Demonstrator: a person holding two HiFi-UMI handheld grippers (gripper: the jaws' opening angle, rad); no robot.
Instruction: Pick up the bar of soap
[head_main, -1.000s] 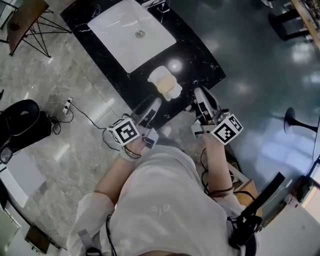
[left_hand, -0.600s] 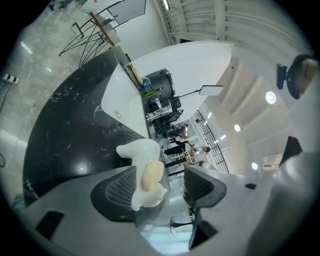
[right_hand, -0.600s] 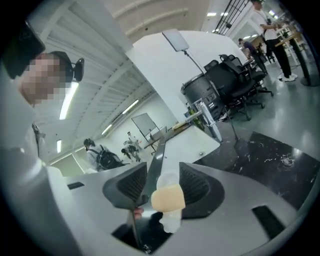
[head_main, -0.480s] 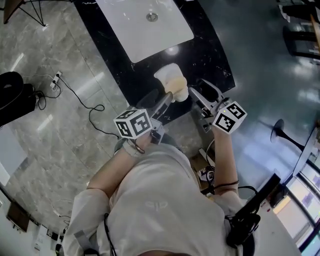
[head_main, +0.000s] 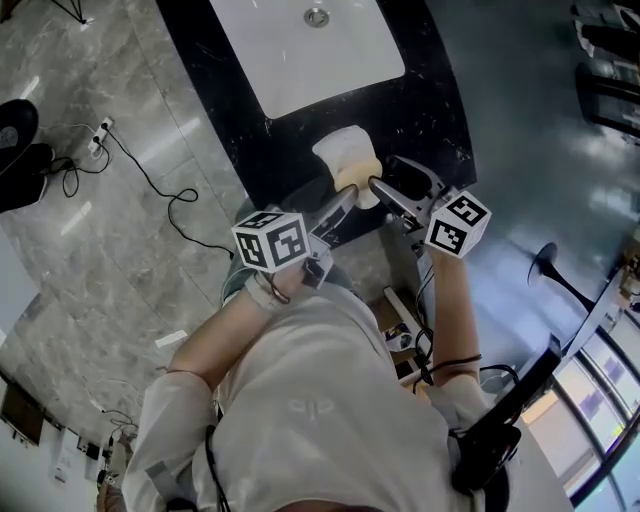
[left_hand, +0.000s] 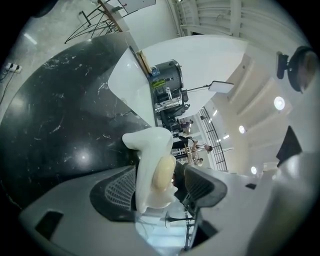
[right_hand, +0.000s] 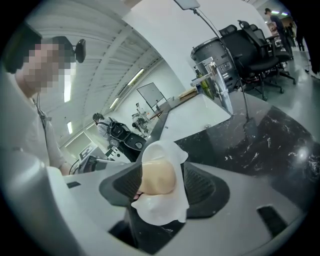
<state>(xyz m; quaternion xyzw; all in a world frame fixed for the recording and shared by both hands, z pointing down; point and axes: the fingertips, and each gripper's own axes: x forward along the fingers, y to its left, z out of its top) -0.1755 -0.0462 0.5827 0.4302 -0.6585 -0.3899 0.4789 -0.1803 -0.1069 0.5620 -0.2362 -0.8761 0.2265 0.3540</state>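
Left gripper and right gripper have dropped, jaws just opened wide around the soap, holding nothing. Closing on it comes next.

A black counter veined in white is seen standing on a grey tiled floor; a white basin with a drain is set into its top; a white dish is laid just before the basin, near the front edge; a soap is carried in it; a power strip and cable are laid on the floor at left.
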